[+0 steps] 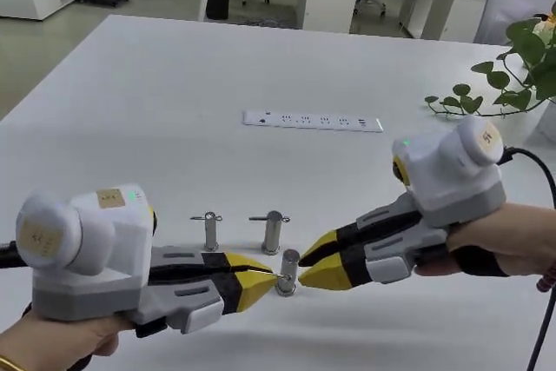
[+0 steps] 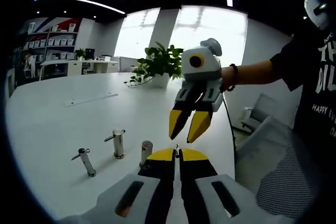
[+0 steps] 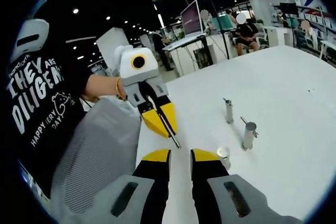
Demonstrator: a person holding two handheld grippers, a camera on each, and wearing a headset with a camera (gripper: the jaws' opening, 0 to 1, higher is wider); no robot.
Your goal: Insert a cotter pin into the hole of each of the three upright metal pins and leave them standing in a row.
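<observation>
The left gripper (image 1: pixel 265 282), jaws pressed together on a thin cotter pin (image 3: pixel 170 128), held the pin's tip at the third metal pin (image 1: pixel 287 271). That pin stood bare near the bench's (image 1: pixel 174 110) near edge, in front of two pinned neighbours (image 1: pixel 210 230) (image 1: pixel 273 232). The right gripper (image 1: pixel 304 268) waited just beside it, jaws slightly spread. A crooked push would likely miss the hole or topple the pin. Toward the far power strip (image 1: pixel 313 121) the bench lay open.
</observation>
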